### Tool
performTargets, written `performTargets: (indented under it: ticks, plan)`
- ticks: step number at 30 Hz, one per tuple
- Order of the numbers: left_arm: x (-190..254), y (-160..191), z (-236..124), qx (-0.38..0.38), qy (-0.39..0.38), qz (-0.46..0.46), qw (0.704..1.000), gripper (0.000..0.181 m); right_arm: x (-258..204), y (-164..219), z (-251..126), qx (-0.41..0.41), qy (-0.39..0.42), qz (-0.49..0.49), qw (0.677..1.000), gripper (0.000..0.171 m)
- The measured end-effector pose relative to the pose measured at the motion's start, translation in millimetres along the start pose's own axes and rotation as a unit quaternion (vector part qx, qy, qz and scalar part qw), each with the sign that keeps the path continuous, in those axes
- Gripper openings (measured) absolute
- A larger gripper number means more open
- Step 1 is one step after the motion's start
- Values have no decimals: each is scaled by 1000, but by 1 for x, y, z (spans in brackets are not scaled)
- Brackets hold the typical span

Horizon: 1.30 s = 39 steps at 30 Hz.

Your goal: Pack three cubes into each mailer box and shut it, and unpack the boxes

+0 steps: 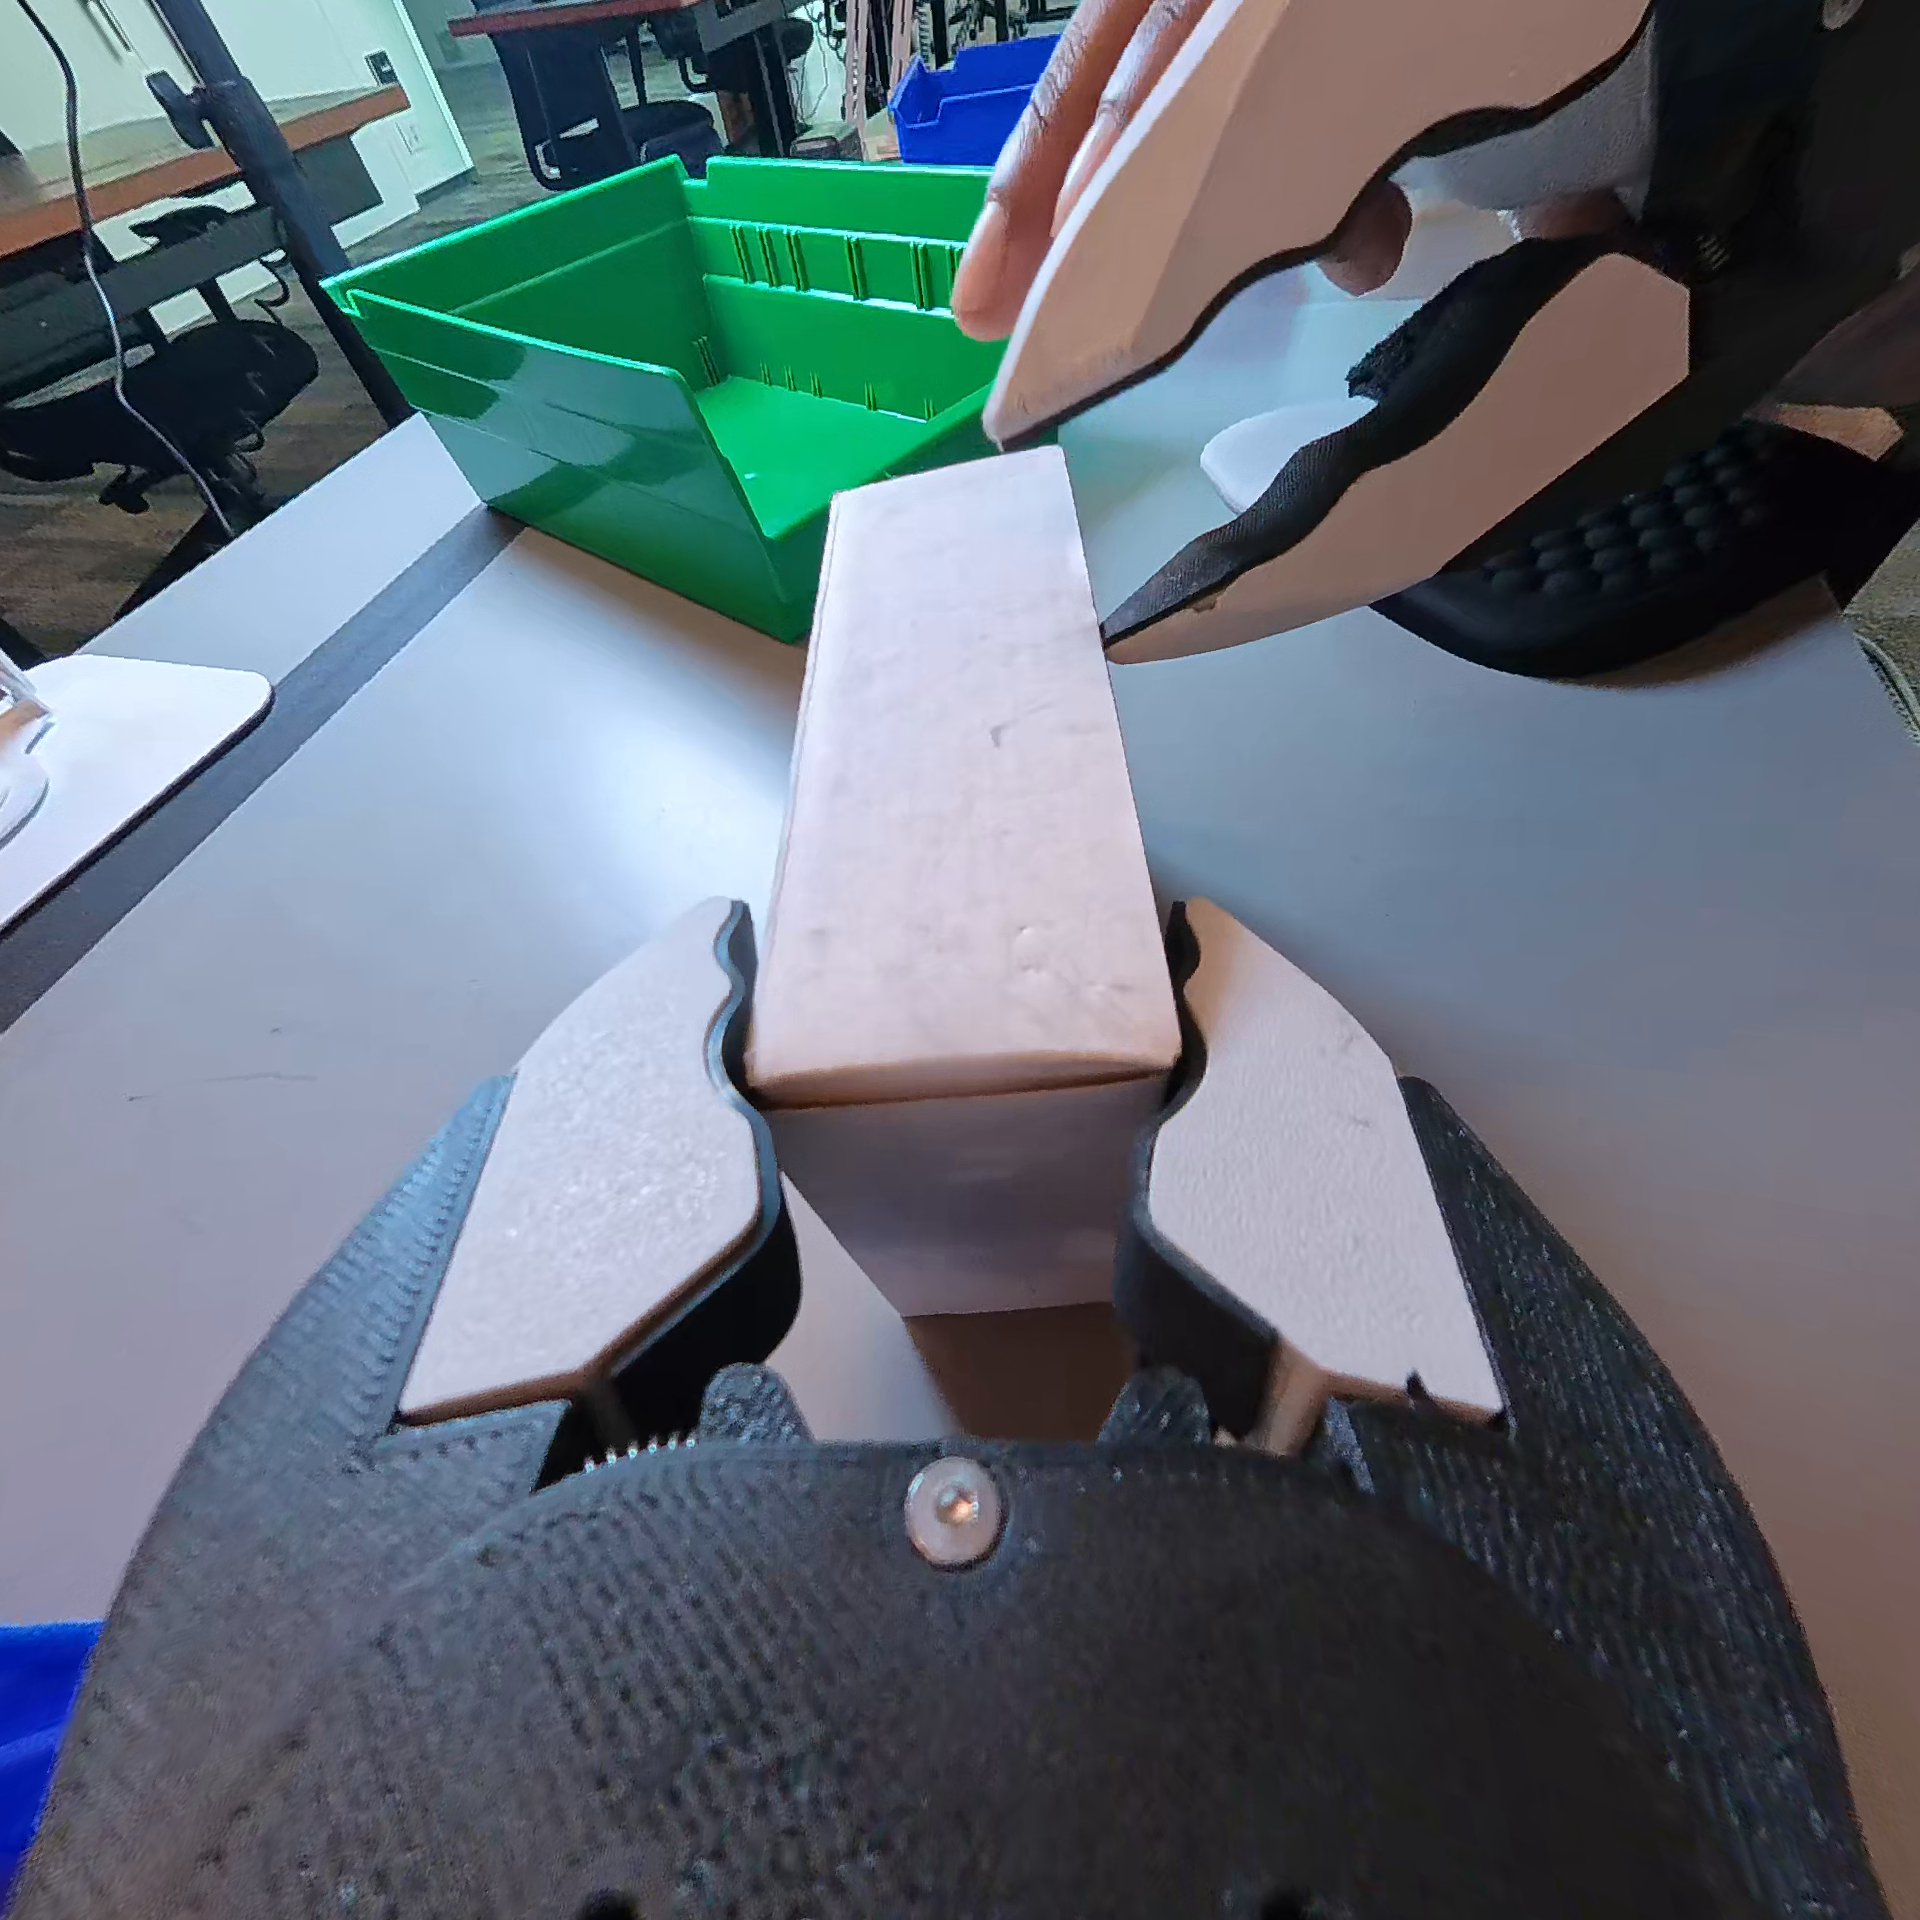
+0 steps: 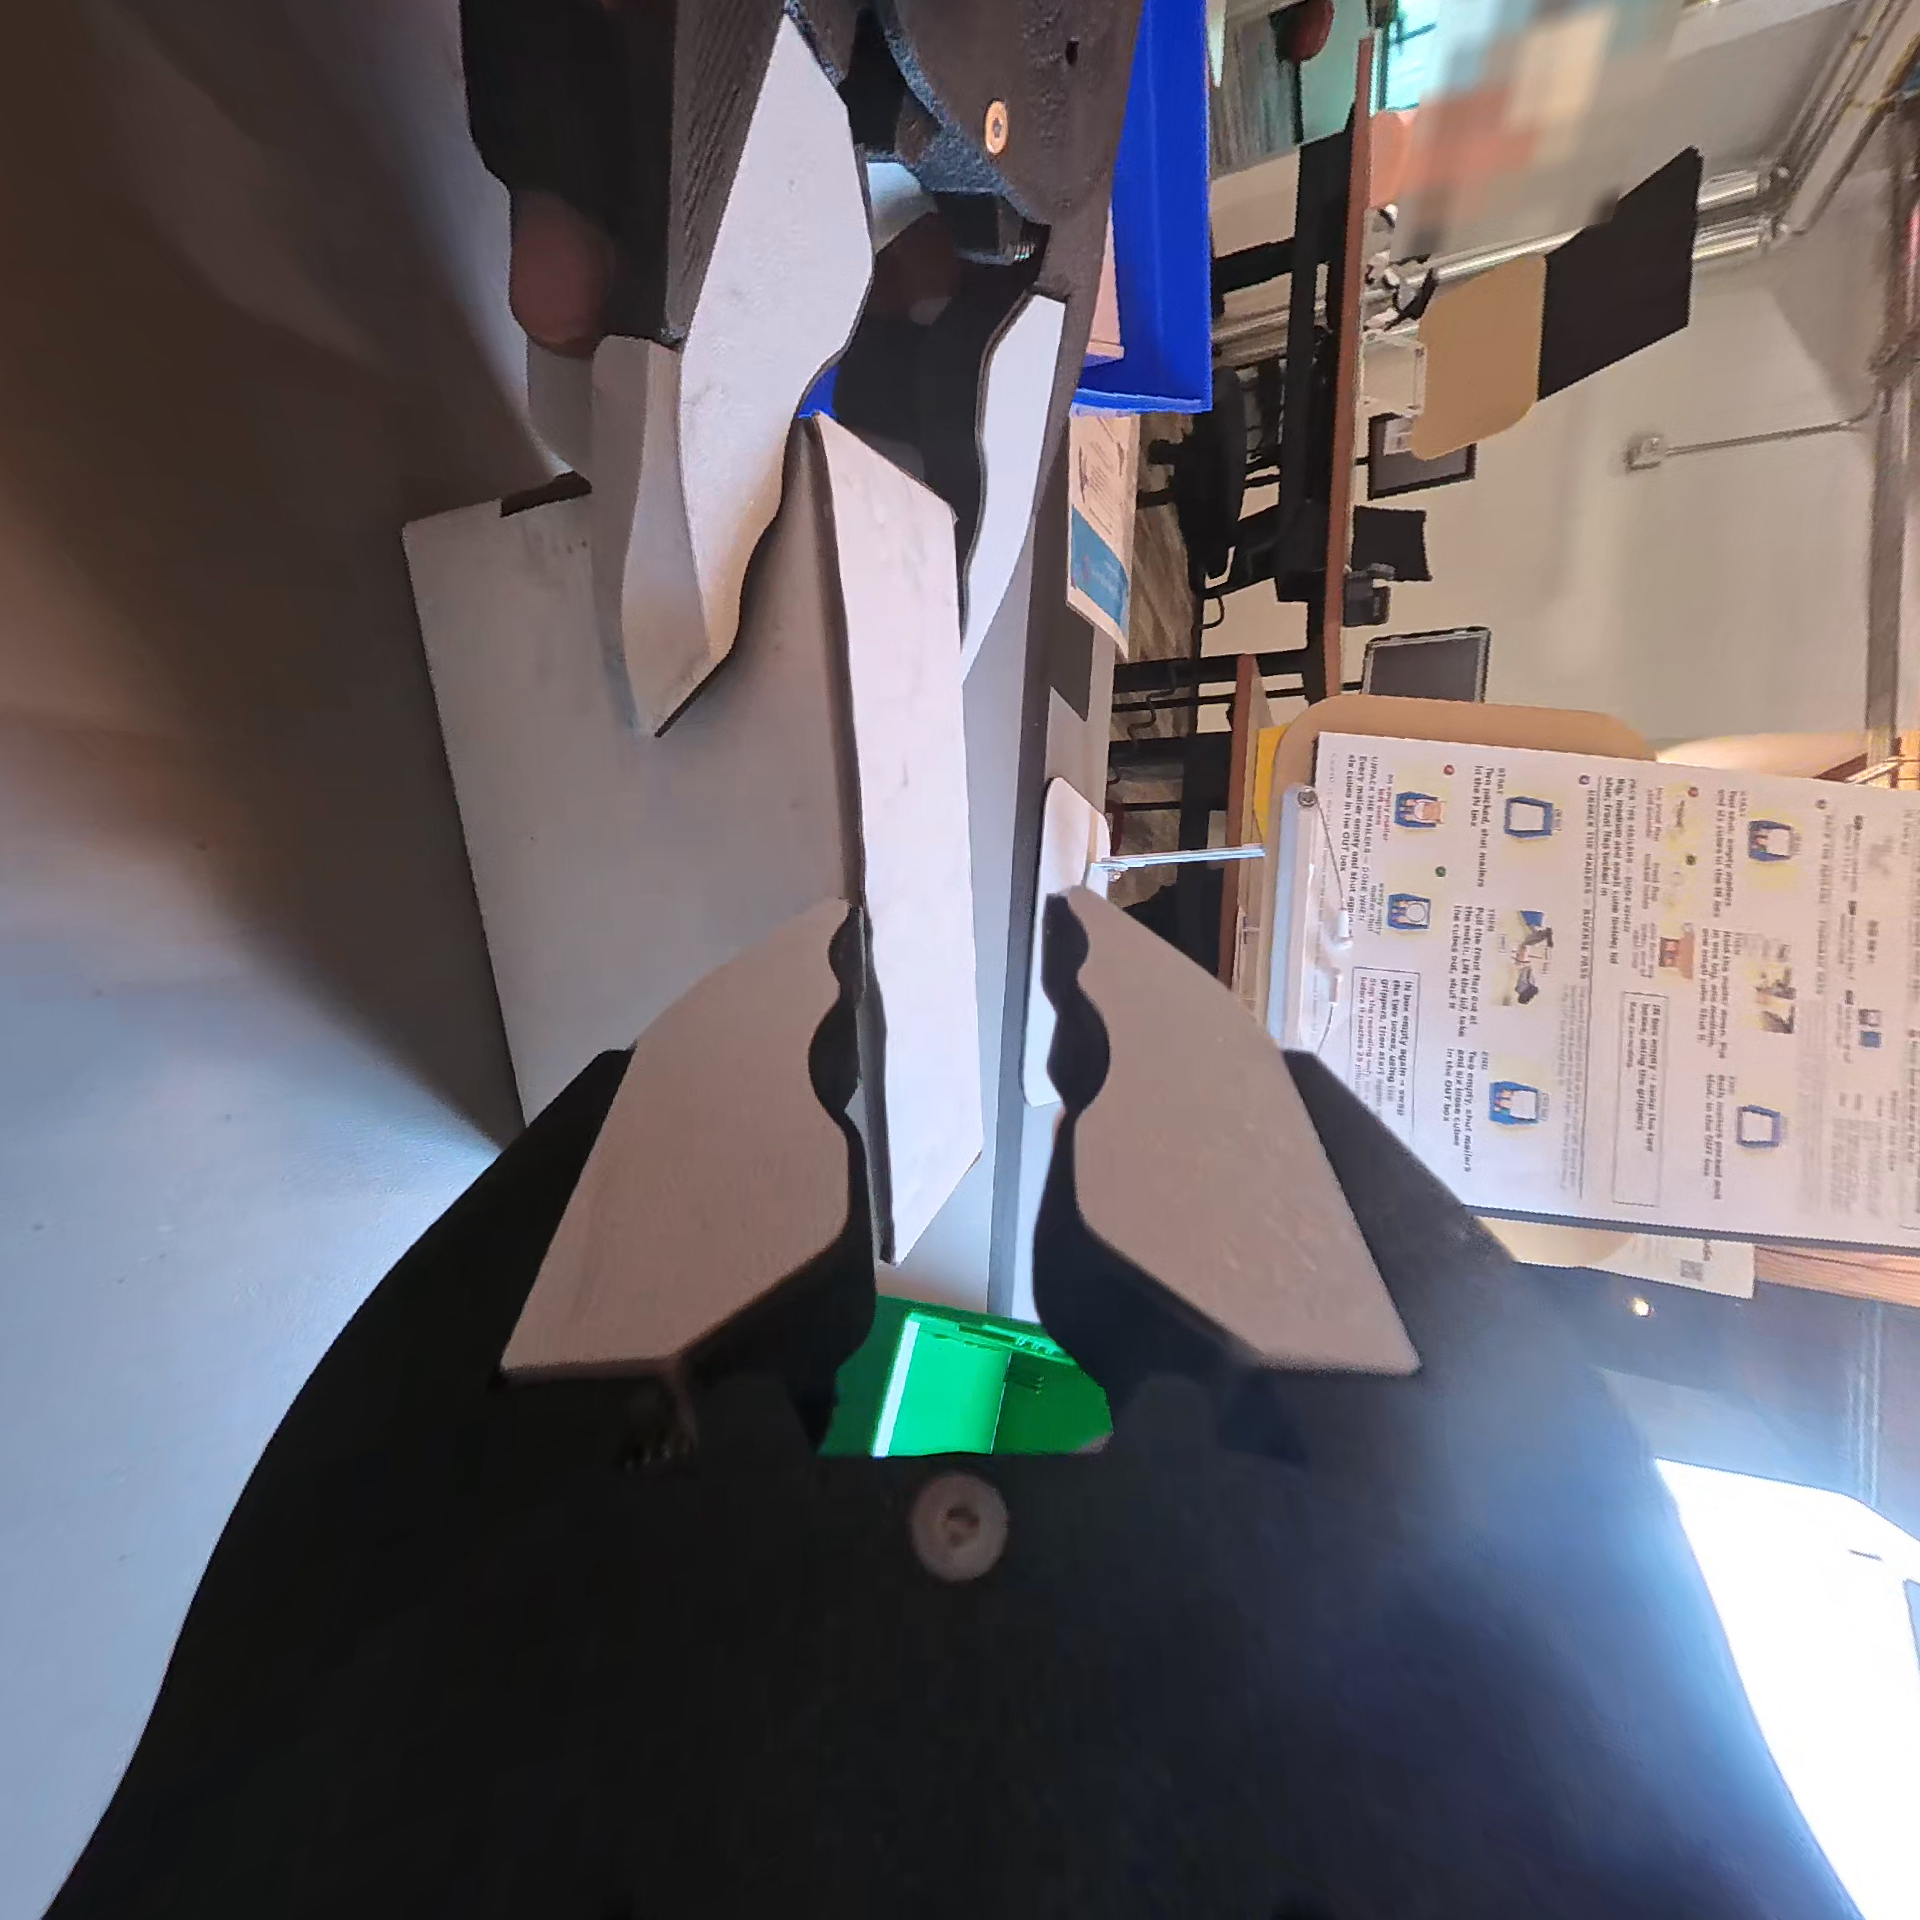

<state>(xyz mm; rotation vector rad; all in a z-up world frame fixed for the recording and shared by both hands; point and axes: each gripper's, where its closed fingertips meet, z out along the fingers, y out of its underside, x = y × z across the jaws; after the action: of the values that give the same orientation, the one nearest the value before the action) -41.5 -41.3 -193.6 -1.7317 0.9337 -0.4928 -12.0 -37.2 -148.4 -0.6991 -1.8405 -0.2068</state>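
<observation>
- Your left gripper (image 1: 961, 1049) is clamped across the near end of the white mailer box (image 1: 961, 790), probably to hold it steady on the grey table (image 1: 416, 883).
- Your right gripper (image 2: 951, 1070) has its jaws apart around the far end, one finger touching the box, apparently ready to grip it.
- The green bin (image 1: 644, 416) waits just behind the box.

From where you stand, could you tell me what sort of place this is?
Probably an office turned lab workspace: desks with black office chairs in the background, a green storage bin on the grey table, and an illustrated instruction sheet propped nearby.
</observation>
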Motion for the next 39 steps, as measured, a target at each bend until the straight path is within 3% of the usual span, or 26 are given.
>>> performTargets:
  ticks: [1, 8, 12, 20, 28, 39]
  plan:
    - [0, 0, 0, 0, 1, -1, 1000, 75, 1, 0, 0, 3, 6, -4, 1000, 33]
    - [-5, 0, 1, 6, -20, -8, 1000, 77, -1, 8, 3, 0, 16, 25, 1000, 32]
    - [-6, 15, 4, -39, -35, -32, 998, 89, -7, 18, 8, -19, 15, 25, 999, 37]
    - [-5, 17, 9, -45, -57, -19, 997, 79, 2, 16, 0, 4, 12, 67, 998, 36]
    - [3, 17, 8, -47, -20, -27, 998, 76, 4, 13, -6, -1, 23, 27, 999, 37]
    - [12, 14, 1, -49, 34, -50, 997, 74, -1, 1, 4, -9, 9, -59, 998, 12]
